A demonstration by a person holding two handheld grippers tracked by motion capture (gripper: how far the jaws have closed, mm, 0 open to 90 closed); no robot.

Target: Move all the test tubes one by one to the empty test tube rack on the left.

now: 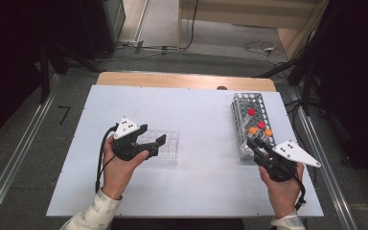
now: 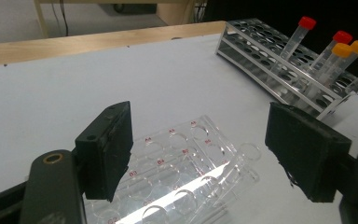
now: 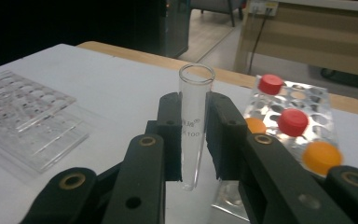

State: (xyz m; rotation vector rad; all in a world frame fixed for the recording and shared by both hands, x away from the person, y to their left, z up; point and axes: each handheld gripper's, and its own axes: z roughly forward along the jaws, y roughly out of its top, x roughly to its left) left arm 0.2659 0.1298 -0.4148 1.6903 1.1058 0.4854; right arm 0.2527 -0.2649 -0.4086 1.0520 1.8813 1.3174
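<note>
Clear well plate (image 2: 177, 172): red cell labels, "A5", "B4", "B3" legible, others blurred. Glass tube (image 3: 193, 126): white print ending "100", with a small unreadable mark at 12 o'clock above it.

Open tabletop (image 1: 206, 143) between clear plate (image 1: 165, 146), rack (image 1: 251, 122).

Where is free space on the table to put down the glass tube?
Free: the white table between the clear well plate and the metal tube rack, also the near edge. Crowded: around the rack, where the right gripper holds the glass tube.
</note>
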